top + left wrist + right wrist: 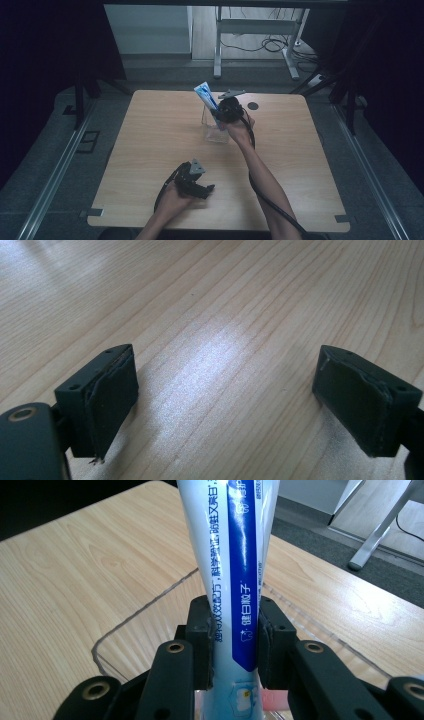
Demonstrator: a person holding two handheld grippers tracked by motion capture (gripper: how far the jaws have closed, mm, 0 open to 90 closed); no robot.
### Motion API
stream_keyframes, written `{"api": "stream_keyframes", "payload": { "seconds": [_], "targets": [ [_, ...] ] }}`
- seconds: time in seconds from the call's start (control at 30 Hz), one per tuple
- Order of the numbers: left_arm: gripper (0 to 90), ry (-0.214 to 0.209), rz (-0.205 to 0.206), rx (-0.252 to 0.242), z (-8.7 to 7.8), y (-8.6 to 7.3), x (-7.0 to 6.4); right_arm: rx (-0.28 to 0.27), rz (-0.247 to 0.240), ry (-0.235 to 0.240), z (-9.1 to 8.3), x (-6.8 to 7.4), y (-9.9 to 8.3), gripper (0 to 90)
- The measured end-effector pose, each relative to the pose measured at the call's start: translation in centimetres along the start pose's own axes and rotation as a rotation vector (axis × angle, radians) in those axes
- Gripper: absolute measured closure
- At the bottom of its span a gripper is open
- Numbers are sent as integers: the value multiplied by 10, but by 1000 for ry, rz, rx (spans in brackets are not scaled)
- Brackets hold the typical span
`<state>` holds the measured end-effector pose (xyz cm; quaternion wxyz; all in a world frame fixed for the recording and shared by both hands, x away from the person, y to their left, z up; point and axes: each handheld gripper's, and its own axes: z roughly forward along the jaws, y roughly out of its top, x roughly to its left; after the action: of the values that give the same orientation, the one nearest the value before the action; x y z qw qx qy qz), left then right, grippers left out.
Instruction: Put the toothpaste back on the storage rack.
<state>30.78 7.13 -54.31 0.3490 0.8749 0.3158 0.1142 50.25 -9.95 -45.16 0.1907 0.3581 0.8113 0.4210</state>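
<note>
right gripper pinching toothpaste tube at mid-body, held upright over clear holder far-centre on bench, likely for a straight drop in. left gripper spread, idle at near edge, out of the way.

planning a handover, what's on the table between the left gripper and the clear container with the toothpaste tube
Nothing: in the high view, bare wooden table runs from the left gripper to the clear container, where the right gripper clamps the toothpaste tube.
</note>
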Motion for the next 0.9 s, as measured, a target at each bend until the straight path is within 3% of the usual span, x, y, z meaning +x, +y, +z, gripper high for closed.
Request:
{"api": "stream_keyframes", "payload": {
  "seconds": [0.43,0.9],
  "targets": [
    [111,0,0,0,0,0,0,70,-33,5,7,4,-3,664],
    [110,0,0,0,0,0,0,20,-10,24,-3,1,0,631]
  ]
}}
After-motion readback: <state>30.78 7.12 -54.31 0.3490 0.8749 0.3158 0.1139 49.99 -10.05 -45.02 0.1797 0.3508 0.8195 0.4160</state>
